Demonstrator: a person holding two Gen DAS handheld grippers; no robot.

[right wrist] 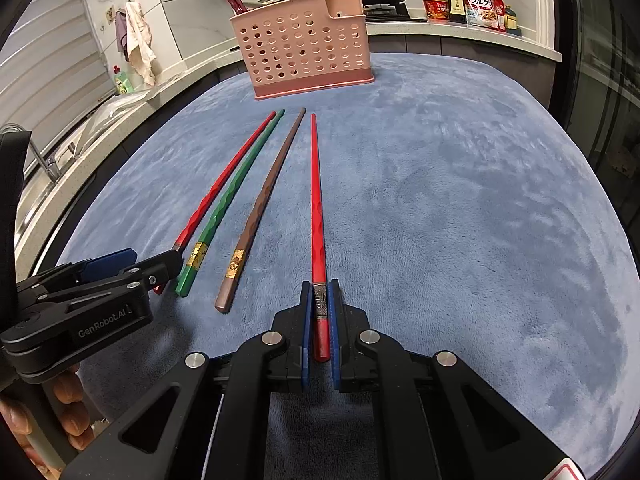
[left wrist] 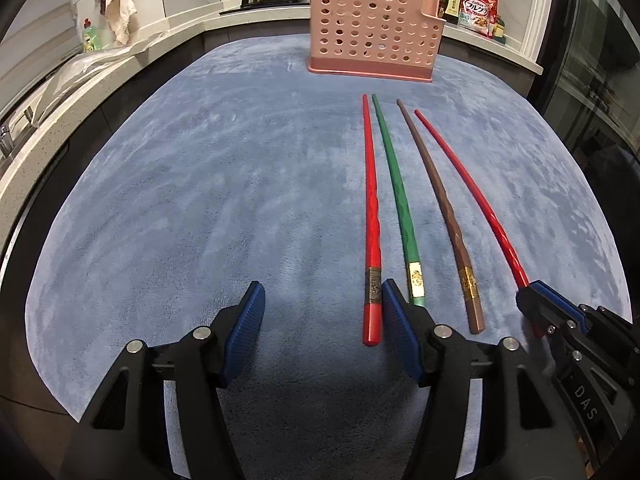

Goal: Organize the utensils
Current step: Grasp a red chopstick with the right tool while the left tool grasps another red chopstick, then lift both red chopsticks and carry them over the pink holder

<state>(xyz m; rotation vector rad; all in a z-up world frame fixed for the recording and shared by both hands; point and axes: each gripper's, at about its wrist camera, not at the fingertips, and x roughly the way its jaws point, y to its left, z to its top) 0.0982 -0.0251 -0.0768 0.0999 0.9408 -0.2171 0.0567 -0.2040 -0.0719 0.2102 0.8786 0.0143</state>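
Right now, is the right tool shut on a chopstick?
Shut: the right tool has both blue pads pressed against the rightmost red chopstick near its banded end; the chopstick's far tip lies on the mat.

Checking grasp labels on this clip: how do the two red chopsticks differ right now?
1. The right red chopstick sits between the right gripper pads, which are closed on its banded end; the left red chopstick lies free, outside the open left gripper.
2. The right one lies outermost, next to the brown chopstick; the left one lies beside the green chopstick.

Both rest on the blue cloth, tips toward the pink holder.
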